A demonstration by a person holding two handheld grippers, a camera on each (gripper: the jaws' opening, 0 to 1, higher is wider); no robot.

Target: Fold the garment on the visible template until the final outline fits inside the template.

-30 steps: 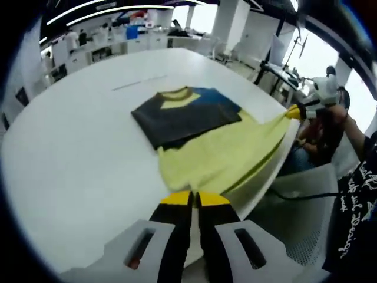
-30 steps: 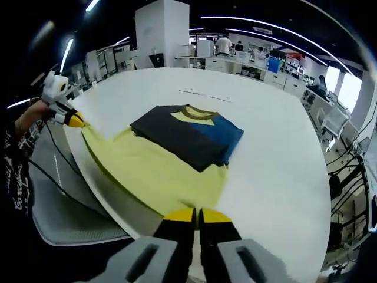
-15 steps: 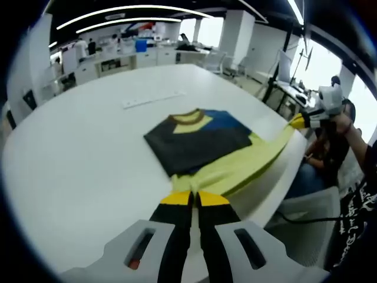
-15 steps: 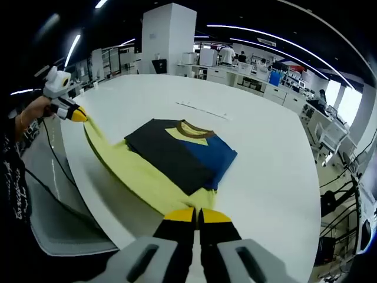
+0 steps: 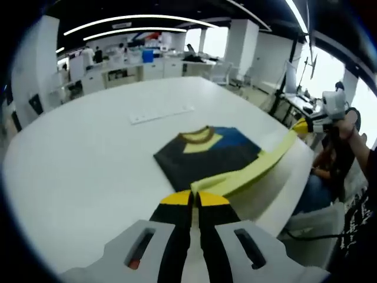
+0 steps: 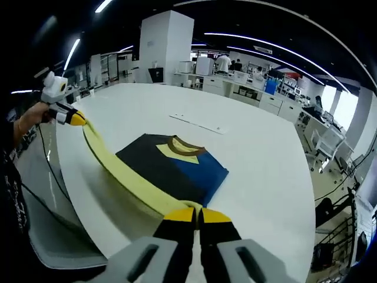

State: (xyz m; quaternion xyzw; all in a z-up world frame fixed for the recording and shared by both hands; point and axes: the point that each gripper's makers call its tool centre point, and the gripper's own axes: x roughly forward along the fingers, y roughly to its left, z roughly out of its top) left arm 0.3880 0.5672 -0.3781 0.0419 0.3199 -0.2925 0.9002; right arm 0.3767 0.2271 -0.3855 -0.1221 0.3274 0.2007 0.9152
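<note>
A garment lies on the white table (image 5: pixel 70 165), its dark and blue upper part (image 5: pixel 206 156) flat with a yellow-and-brown collar facing away. Its yellow lower part (image 5: pixel 259 168) is lifted into a taut narrow band. My left gripper (image 5: pixel 194 198) is shut on one hem corner. The other end of the band runs to my right gripper (image 5: pixel 302 125), held in a hand at the right. In the right gripper view the dark upper part (image 6: pixel 168 165) rests on the table (image 6: pixel 265 165), my right gripper (image 6: pixel 197 214) is shut on the yellow band (image 6: pixel 118 168), and my left gripper (image 6: pixel 76 119) holds the far end.
A pale narrow strip (image 5: pixel 162 114) lies on the table beyond the collar, seen also as the strip (image 6: pixel 199 124). A white chair (image 5: pixel 312 221) stands past the table edge, and a grey chair (image 6: pixel 41 230) on the person's side. Desks and people fill the far room.
Both grippers have lifted the yellow hem off the table edge and carried it towards the collar. The broad yellow panel has narrowed into a raised, stretched band.
</note>
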